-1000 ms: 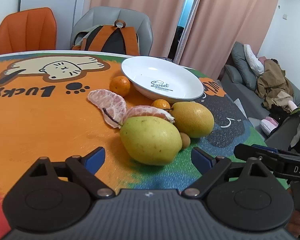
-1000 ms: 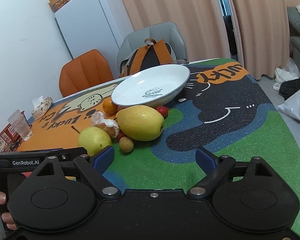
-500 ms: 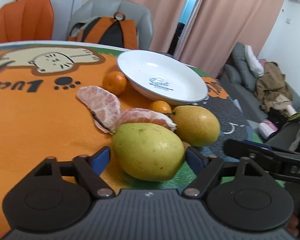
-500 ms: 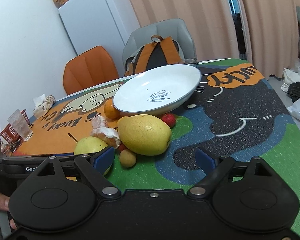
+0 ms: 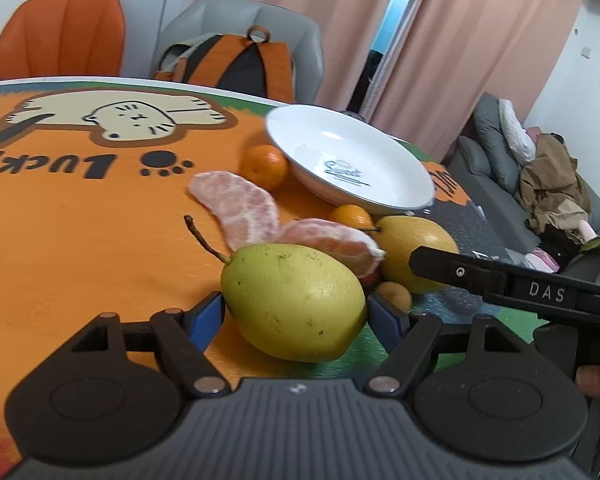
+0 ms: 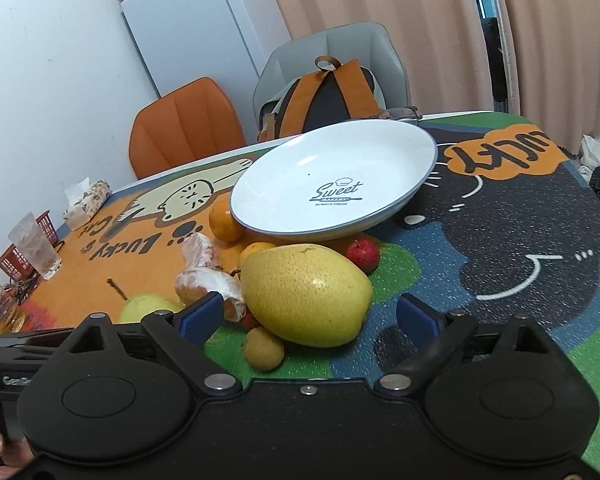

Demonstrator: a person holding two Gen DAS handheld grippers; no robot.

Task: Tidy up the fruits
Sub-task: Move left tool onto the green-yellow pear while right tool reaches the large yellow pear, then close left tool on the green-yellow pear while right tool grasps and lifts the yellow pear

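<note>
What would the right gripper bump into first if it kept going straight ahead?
Most likely the big yellow pear. It lies straight ahead of the right gripper, whose jaws are opening with nothing between them yet. The white plate sits farther back.

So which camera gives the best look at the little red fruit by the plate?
The right wrist view. There the small red fruit sits in the open on the green patch, just below the white plate. In the left wrist view only a red sliver peeks out between the green pear and the yellow pear.
</note>
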